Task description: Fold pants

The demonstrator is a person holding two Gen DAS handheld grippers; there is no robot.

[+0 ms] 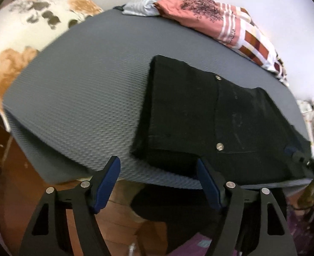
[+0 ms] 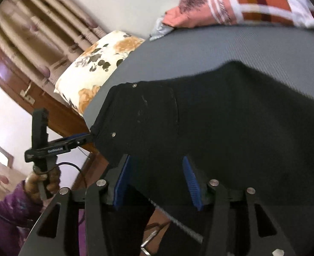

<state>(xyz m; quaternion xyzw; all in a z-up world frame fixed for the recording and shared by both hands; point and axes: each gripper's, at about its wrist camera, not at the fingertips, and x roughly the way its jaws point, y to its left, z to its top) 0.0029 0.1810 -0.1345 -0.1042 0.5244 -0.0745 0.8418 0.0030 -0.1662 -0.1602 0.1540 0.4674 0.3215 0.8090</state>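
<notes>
While the black pants (image 1: 210, 117) are lying part-folded on the grey mat (image 1: 82, 98), the left gripper (image 1: 159, 183) is being held at the mat's near edge with its blue-padded fingers (image 1: 108, 187) spread wide and nothing between them. In the left wrist view the pants are seen occupying the right half of the mat, their left edge squared off and the near left corner just ahead of the gap between the fingers, which is judged to be the corner being approached for the next fold. The left half of the mat is being left bare, giving room for cloth to be carried across. Along the far edge a pile of clothes (image 1: 221, 21) is being kept apart from the pants, and a floral pillow (image 1: 29, 32) is lying beyond the left edge.

In the right wrist view the right gripper (image 2: 157, 181) is being held with fingers parted on either side of the pants' near edge, which is hanging over the mat's rim; whether cloth is being touched cannot be told. The left gripper is seen at the waist corner, over the mat's edge.
</notes>
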